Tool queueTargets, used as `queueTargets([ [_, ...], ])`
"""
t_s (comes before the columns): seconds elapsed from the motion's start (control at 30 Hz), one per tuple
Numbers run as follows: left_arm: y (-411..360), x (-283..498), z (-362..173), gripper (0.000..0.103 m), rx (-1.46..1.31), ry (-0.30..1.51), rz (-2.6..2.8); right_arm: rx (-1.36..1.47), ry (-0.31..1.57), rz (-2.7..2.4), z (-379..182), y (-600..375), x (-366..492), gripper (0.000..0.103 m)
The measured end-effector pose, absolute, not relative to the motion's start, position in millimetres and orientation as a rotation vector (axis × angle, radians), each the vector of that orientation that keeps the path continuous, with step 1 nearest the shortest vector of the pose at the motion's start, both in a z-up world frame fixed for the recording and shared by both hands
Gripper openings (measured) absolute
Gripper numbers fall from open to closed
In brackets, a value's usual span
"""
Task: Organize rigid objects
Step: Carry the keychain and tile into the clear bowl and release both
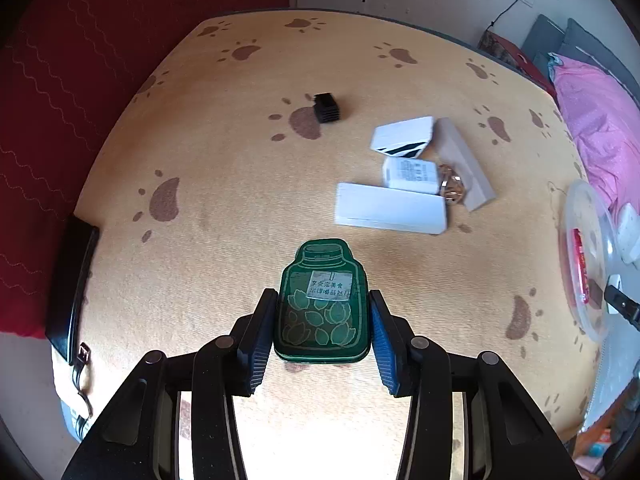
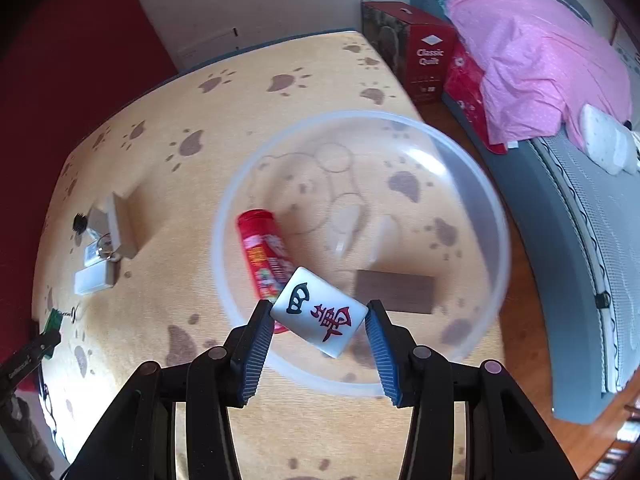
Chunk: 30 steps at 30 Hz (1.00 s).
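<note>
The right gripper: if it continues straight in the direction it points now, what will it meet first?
Probably the clear plastic bowl: the right gripper, holding the mahjong tile, points into it. Inside, the red canister lies nearest, though depth is unclear.

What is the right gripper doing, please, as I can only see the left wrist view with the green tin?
Observer: The right gripper has a white mahjong tile between its fingers, above the clear plastic bowl.
Operator: Thank you. Is anything already in that bowl?
Observer: Yes, a red tube lies inside it, and a dark brown block too.
Operator: And what stands beyond the bowl?
Observer: A red box marked "Classic Quilt" stands beside the table's far corner, next to a bed with a pink cover.
</note>
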<state>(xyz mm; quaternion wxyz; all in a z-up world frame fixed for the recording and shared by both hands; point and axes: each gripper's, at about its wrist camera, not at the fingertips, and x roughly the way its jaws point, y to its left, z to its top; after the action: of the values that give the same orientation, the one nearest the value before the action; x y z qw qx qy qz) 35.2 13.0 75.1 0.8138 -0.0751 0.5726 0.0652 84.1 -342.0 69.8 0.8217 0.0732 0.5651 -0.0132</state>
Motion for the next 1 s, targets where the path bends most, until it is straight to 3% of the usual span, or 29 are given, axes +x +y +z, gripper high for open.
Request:
queueTargets([
  [0.27, -17.3, 40.0, 87.5, 0.045, -0.129, 1.202, 0.096, 0.208, 1.193, -0.097, 65.0, -379.5, 82.0, 0.052],
  [0.37, -26.5, 41.3, 89.7, 0.045, -0.118, 1.202, 0.083, 0.226, 1.176, -0.106, 66.1, -387.6, 80.1, 0.062],
  [1.0, -123.4, 53.6, 106.7, 0.045, -0.013, 1.179, -0.107, 0.278, 1.160, -0.131, 61.0, -419.3, 64.2, 0.062],
])
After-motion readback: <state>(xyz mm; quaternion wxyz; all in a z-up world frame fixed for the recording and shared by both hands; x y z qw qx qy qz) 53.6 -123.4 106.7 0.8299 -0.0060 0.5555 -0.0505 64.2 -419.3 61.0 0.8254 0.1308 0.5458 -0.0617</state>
